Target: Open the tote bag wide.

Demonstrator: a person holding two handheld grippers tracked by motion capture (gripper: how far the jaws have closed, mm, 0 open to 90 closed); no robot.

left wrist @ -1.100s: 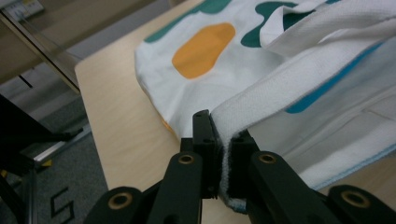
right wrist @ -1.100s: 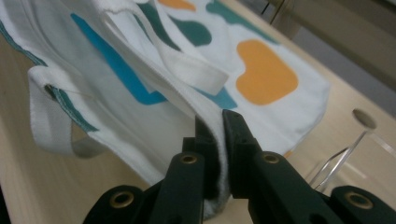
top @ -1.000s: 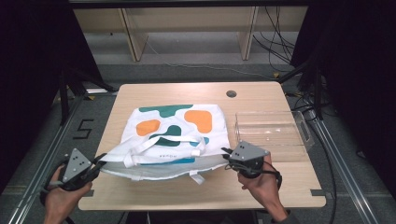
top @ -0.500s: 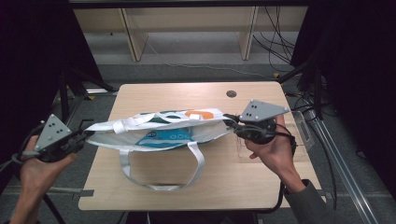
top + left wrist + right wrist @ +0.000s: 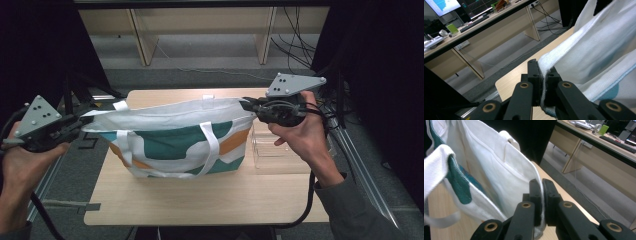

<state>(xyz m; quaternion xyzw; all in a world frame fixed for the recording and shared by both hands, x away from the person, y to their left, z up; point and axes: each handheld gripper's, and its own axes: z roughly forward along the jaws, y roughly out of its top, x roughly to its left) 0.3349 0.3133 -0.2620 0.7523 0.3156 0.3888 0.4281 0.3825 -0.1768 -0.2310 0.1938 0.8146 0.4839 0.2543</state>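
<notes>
A white tote bag (image 5: 175, 137) with green, orange and blue shapes hangs stretched between my two grippers above the wooden table (image 5: 200, 200). My left gripper (image 5: 82, 121) is shut on the bag's left top corner, and its jaws pinch the white rim of the bag (image 5: 584, 57) in the left gripper view. My right gripper (image 5: 248, 106) is shut on the right top corner; the cloth edge of the bag (image 5: 499, 175) sits pinched between its jaws. One white handle (image 5: 212, 145) droops down the front of the bag.
A clear plastic box (image 5: 272, 152) stands on the table just right of the bag, under my right hand. Wooden desk legs (image 5: 142, 40) and cables (image 5: 295, 45) lie on the floor beyond the table's far edge.
Both hands have risen and lifted the bag off the table. It lay flat a second ago and now hangs upright, pulled taut between the grippers.
</notes>
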